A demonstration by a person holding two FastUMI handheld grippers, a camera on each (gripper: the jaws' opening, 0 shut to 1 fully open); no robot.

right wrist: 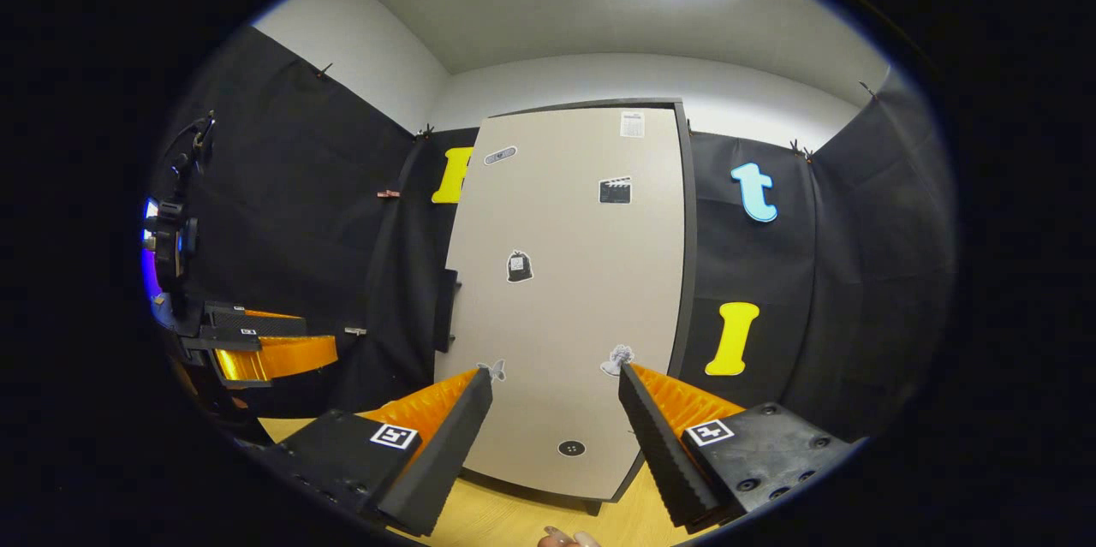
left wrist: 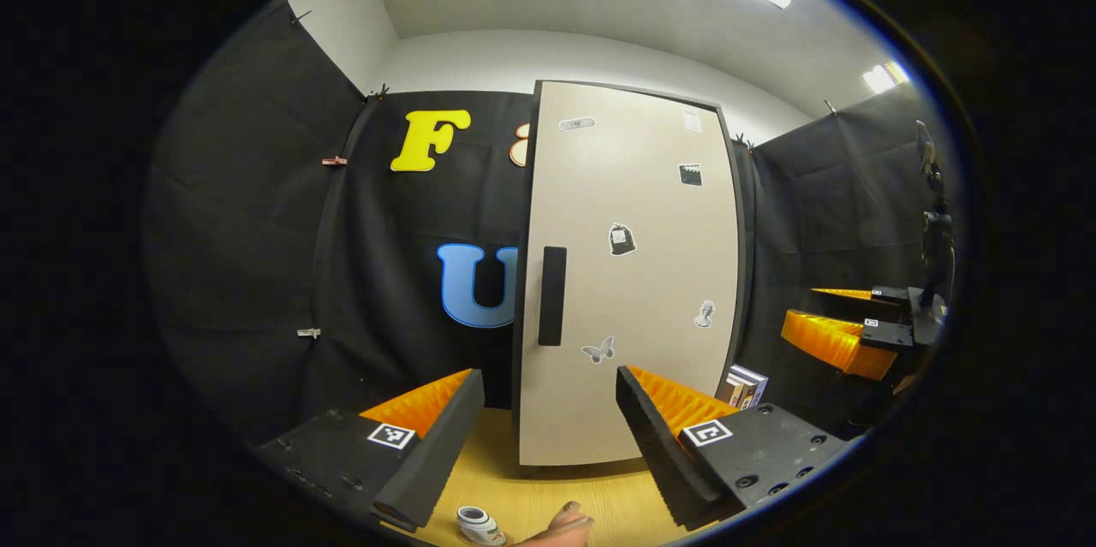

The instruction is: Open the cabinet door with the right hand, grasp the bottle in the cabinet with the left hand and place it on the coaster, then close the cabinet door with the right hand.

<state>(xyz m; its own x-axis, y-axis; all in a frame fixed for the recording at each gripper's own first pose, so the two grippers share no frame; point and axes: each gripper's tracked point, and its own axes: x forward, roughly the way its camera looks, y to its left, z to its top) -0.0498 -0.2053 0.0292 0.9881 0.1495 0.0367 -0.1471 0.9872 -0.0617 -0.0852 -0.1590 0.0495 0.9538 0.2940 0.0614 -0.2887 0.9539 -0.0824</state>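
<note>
Cabinet door (left wrist: pixel 634 273) smooth matt laminate; table (left wrist: pixel 505 478) light wood grain.

The door (left wrist: pixel 629 273) is tall, light beige and shut, in the middle of the left gripper view. It has small stickers and a dark handle (left wrist: pixel 552 296) on its left edge.

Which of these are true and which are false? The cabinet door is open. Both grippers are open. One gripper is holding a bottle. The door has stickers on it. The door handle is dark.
1. The cabinet door is open. False: it is shut.
2. Both grippers are open. True: the left gripper and the right gripper each have their fingers spread apart.
3. One gripper is holding a bottle. False: nothing sits between the fingers of either one.
4. The door has stickers on it. True.
5. The door handle is dark. True.
</note>
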